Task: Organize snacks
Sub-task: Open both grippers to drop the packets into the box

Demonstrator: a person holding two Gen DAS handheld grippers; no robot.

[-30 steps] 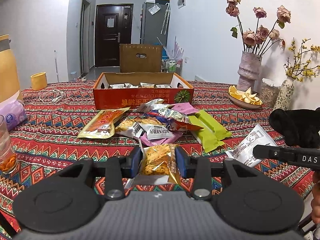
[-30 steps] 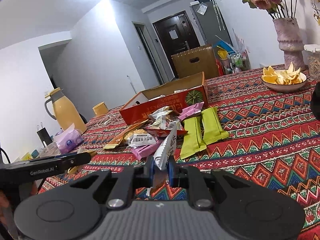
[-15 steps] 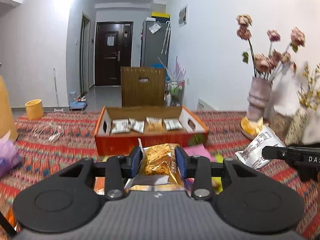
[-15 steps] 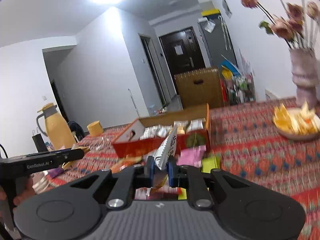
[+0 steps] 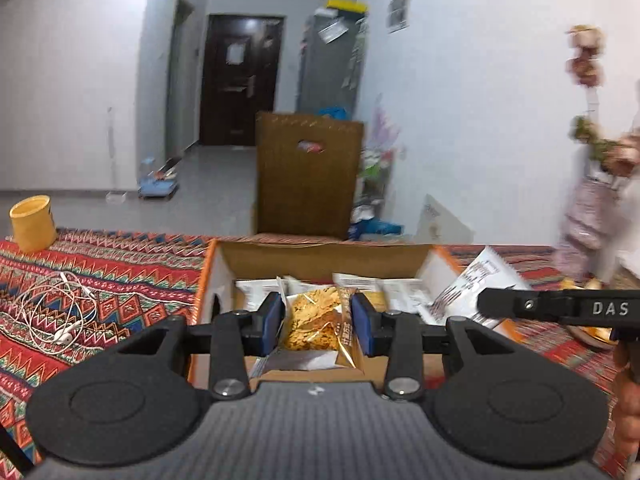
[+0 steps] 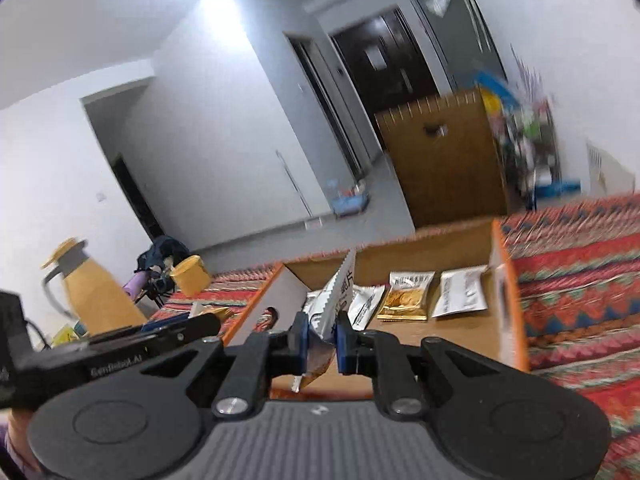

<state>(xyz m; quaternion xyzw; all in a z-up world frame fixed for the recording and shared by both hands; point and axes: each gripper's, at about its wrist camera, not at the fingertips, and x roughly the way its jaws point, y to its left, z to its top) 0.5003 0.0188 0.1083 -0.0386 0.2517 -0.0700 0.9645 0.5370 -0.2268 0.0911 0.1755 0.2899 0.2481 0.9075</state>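
The left gripper has its jaws clamped on a gold crinkly snack packet, the right gripper on a white one. Both hang over the orange cardboard box. Go low, then let go beside the packets lined up inside.

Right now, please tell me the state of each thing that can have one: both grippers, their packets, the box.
left gripper: shut on golden snack packet, over the box.
right gripper: shut on white snack packet, held edge-up.
cardboard box: open, packets lying flat along its back wall.
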